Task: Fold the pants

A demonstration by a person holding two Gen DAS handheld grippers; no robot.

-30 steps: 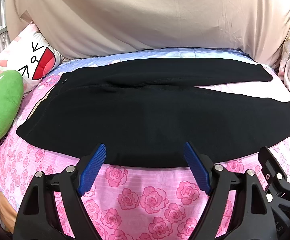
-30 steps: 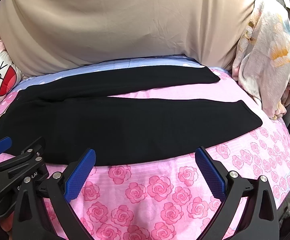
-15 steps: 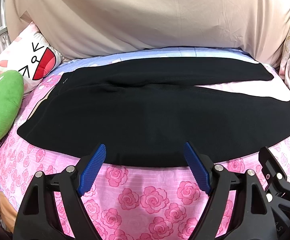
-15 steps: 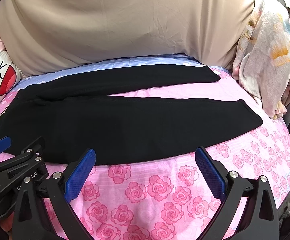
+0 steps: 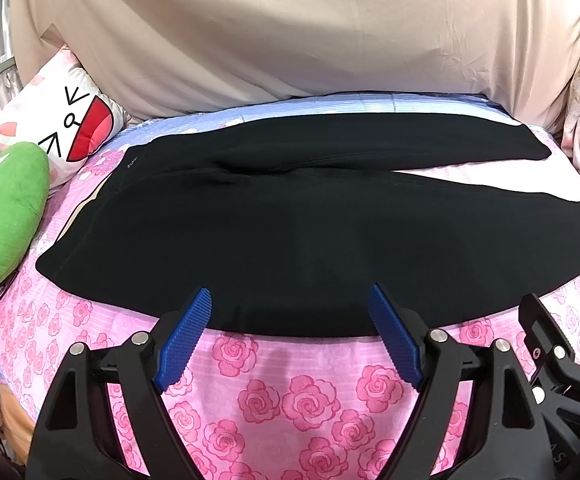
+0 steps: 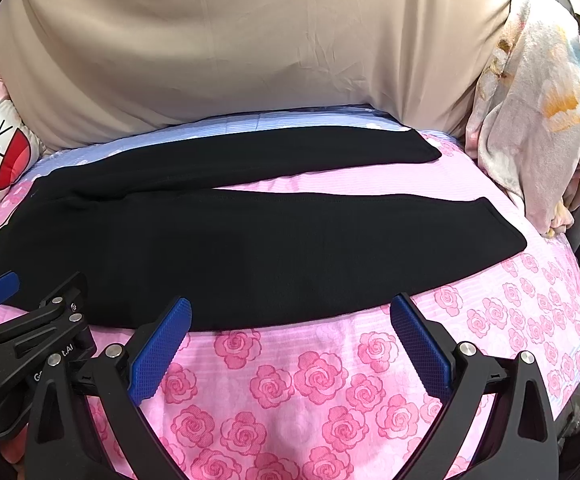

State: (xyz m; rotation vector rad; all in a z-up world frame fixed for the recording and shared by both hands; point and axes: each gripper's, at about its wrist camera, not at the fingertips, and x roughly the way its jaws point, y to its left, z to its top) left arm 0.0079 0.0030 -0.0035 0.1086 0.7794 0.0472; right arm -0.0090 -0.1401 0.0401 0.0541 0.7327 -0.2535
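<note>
Black pants point(image 5: 290, 232) lie flat on the pink rose bedsheet point(image 5: 310, 396), waistband to the left, both legs stretched right and spread apart in a narrow V; they also show in the right wrist view point(image 6: 249, 248). My left gripper point(image 5: 290, 300) is open and empty, its blue fingertips just above the near edge of the pants. My right gripper point(image 6: 290, 308) is open and empty, also at the near edge, further toward the leg ends. The left gripper's body shows at the lower left of the right wrist view point(image 6: 21, 344).
A beige sheet point(image 5: 290, 40) covers the wall behind the bed. A cartoon-face pillow point(image 5: 57, 120) and a green plush point(image 5: 1, 208) lie at the left. A pale floral blanket point(image 6: 530, 120) is heaped at the right edge of the bed.
Nothing has visibly changed beyond a very slight camera shift; both grippers stay open at the near edge of the pants.
</note>
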